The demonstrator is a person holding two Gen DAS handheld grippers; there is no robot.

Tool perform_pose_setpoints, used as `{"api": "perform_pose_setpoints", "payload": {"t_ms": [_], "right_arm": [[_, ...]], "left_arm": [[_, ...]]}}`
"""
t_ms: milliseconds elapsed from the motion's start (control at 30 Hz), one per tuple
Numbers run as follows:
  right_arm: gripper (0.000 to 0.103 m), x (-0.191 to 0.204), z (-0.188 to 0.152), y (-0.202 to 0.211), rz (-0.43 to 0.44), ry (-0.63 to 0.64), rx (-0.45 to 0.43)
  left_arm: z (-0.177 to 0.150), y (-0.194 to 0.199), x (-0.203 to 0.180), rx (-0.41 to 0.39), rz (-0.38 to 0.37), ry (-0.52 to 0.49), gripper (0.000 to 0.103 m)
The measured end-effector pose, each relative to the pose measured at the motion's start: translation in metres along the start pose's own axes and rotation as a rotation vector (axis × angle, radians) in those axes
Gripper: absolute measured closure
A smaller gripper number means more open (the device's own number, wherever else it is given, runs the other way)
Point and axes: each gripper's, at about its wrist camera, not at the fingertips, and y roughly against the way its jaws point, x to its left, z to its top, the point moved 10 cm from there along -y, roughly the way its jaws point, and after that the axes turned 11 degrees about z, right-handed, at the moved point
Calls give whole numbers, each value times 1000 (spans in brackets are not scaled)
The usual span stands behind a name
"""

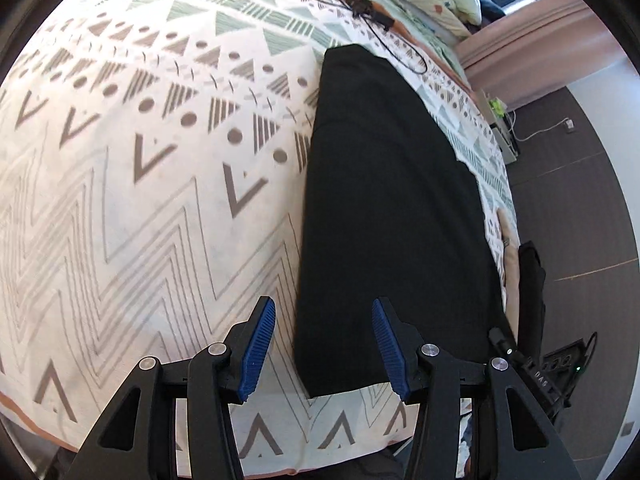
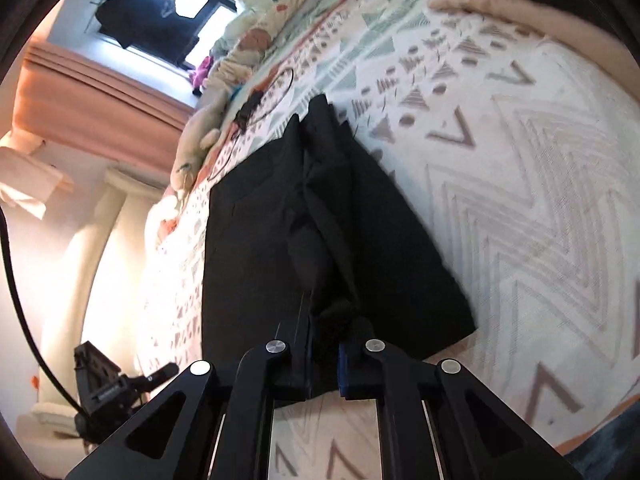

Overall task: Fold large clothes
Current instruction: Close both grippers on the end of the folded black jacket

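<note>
A black garment (image 1: 384, 200) lies flat in a long folded strip on a patterned bedspread (image 1: 132, 184). My left gripper (image 1: 324, 344) hovers open over the strip's near left corner, its blue pads (image 1: 258, 348) apart and empty. In the right wrist view the same black garment (image 2: 360, 232) is bunched into a raised ridge running toward the camera. My right gripper (image 2: 326, 344) is shut on that gathered edge of cloth, and the fabric hides its fingertips.
A black cable with a small device (image 1: 368, 8) lies on the bedspread beyond the garment. A crumpled pale quilt (image 2: 256, 28) sits at the bed's far end by the window. Dark floor (image 1: 576, 184) and a power strip (image 1: 560, 362) lie right of the bed. A tripod head (image 2: 108, 388) stands beside the bed.
</note>
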Motion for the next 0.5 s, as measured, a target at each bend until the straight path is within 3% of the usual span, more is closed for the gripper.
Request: {"api": "perform_pose_setpoints", "payload": {"t_ms": [233, 500], "right_arm": [[94, -31, 0, 6, 46, -75, 3], [95, -44, 3, 16, 25, -77, -26]], "left_arm": [[-18, -21, -25, 30, -31, -61, 51], [-21, -25, -39, 18, -44, -83, 51]]}}
